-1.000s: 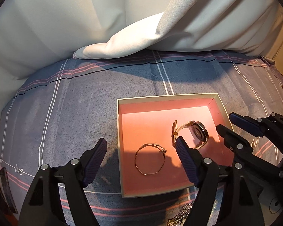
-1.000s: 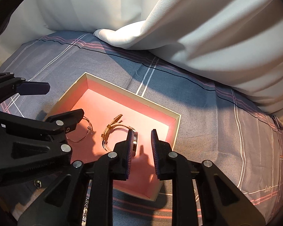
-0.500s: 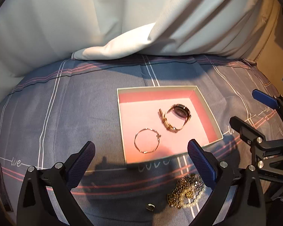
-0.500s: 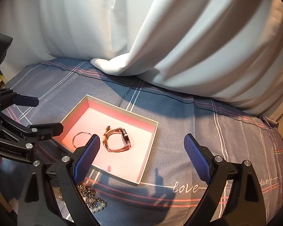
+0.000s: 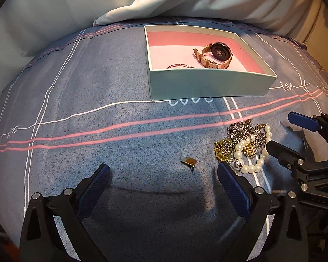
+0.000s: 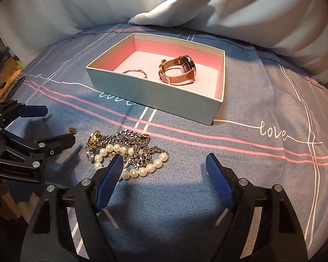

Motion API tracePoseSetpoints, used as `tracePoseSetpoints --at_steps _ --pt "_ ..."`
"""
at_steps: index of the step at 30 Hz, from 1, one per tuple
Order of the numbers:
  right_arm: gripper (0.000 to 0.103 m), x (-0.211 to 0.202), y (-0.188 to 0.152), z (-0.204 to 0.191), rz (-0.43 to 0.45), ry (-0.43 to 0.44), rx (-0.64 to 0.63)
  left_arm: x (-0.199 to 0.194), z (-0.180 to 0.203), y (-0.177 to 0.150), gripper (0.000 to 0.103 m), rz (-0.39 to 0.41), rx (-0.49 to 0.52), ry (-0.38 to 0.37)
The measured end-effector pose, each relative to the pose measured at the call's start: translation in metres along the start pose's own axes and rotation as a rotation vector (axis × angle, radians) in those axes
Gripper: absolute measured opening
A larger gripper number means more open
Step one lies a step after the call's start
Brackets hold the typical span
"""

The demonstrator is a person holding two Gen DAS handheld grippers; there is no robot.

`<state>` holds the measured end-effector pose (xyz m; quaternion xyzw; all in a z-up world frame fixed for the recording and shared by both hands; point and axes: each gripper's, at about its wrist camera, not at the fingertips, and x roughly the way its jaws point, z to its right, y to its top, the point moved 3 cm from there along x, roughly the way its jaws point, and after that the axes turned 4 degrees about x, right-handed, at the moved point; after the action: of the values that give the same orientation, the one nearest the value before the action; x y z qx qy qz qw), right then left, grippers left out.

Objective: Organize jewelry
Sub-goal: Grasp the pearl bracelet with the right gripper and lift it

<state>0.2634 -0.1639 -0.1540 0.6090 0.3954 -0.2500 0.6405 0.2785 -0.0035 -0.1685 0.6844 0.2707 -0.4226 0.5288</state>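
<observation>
A: Jewelry pile (image 6: 129, 152) sits tangled on the bedspread (image 5: 120, 87) near its front edge; watch (image 6: 178, 71) and bangle (image 6: 134, 71) already in box (image 6: 155, 96).
B: Left gripper (image 5: 163, 180) and right gripper (image 6: 164, 168) both spread, empty. Risk: pearls (image 6: 142, 170) drag the chain (image 6: 131, 139) along; stud (image 5: 189, 161) slips.

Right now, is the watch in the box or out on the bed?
In. The watch lies on the pink floor of the box, beside a thin bangle.

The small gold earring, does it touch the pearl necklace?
Apart. Left wrist view shows bare bedsheet between the earring and the pearl necklace.
</observation>
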Motion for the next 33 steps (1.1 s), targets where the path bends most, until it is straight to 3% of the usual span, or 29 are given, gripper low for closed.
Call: tracePoseSetpoints --at_steps 6,8,12,14,18,23,26,33 --pt "0.070 0.015 -0.014 -0.003 0.004 -0.010 0.037 0.015 0.003 -0.003 0.098 0.024 0.022 0.035" --pt "0.063 0.014 -0.015 -0.009 0.008 -0.016 0.025 0.016 0.004 -0.002 0.098 0.030 0.021 0.037" --pt "0.039 0.012 -0.017 -0.018 0.005 -0.005 0.026 0.015 0.007 -0.002 0.096 0.043 0.026 0.037" --pt "0.034 0.010 -0.018 -0.017 -0.003 0.006 0.054 0.013 0.009 -0.002 0.088 0.051 0.034 0.031" --pt "0.012 0.006 -0.019 -0.012 -0.018 0.050 0.085 0.006 0.020 -0.002 0.068 0.074 0.081 0.009" --pt "0.010 -0.003 -0.019 -0.004 0.005 0.061 0.107 -0.001 0.023 0.002 0.030 0.100 0.086 -0.040" --pt "0.010 -0.015 -0.014 -0.002 0.050 0.051 0.100 -0.003 0.016 0.005 0.019 0.100 0.053 -0.083" --pt "0.010 -0.041 0.005 0.002 0.134 0.053 0.084 -0.011 0.006 0.008 0.011 0.105 -0.001 -0.143"
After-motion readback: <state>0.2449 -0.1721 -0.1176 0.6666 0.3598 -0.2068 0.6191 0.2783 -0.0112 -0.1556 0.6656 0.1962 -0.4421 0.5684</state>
